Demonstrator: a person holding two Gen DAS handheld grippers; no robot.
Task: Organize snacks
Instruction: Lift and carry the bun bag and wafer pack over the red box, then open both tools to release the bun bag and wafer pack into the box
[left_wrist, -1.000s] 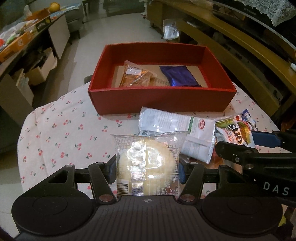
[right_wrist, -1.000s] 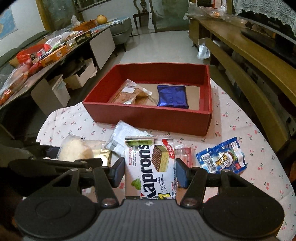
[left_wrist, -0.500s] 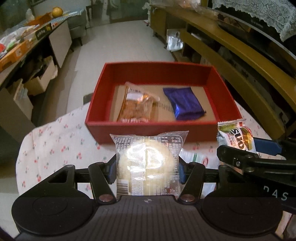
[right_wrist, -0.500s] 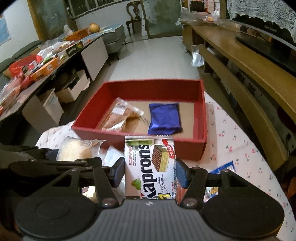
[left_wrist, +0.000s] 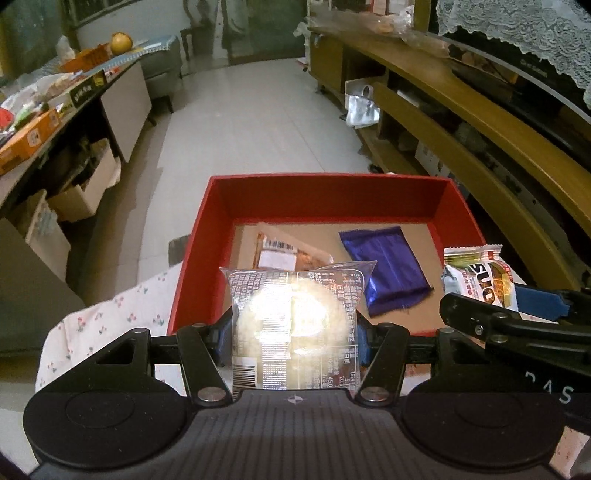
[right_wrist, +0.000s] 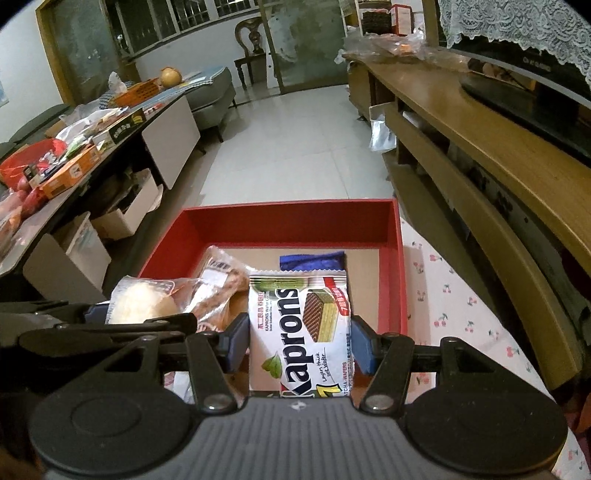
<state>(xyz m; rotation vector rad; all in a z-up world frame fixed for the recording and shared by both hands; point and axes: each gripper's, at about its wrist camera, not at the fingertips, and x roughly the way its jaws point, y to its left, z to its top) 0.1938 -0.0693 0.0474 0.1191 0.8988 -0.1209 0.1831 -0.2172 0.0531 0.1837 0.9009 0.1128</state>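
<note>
- You are in a home living room, tiled in pale floor tiles.
- A grey sofa stands at the far end, with a carved wooden chair beside a glass door.
- On your right runs a long wooden TV cabinet bearing a television draped with a lace cover.
- On your left, a cluttered side table holds boxes and 1 round fruit.
- A cherry-print tablecloth covers the table.

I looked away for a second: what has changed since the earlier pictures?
Both claws carried their snacks forward over the red box: left claw with the round cake packet, right claw with the Kaprons wafers. Both grips unchanged; blue packet stays inside.
</note>
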